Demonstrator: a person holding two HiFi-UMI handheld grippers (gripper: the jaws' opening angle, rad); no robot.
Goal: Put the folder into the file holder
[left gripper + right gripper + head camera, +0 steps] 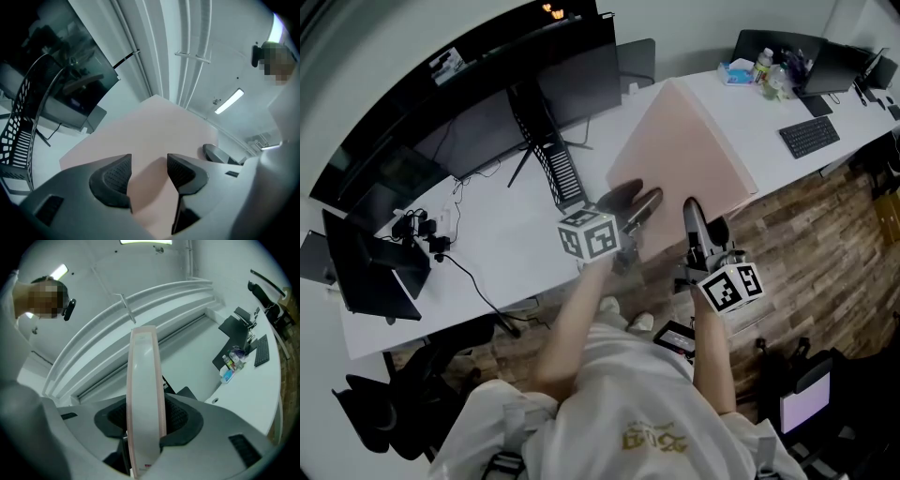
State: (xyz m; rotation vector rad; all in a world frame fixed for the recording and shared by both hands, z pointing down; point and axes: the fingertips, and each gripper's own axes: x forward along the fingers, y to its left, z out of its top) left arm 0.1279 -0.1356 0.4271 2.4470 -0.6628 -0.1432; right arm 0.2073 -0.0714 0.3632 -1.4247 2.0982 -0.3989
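Observation:
A large pale pink folder (680,141) is held up over the white desk, tilted. My right gripper (703,221) grips its lower edge. In the right gripper view the folder (145,380) runs edge-on between the jaws, and the right gripper (146,420) has both pads pressed on it. My left gripper (637,199) is at the folder's lower left corner. There the left gripper (149,176) stands open, with the folder's flat face (150,126) behind the gap. The black mesh file holder (559,161) stands upright on the desk left of the folder, and the file holder (18,122) also shows in the left gripper view.
Dark monitors (572,70) line the back of the desk (506,253). A laptop (366,272) and tangled cables (431,234) lie at the left. At the far right are a keyboard (809,136) and bottles (769,75). Wooden floor lies beyond the desk's front edge.

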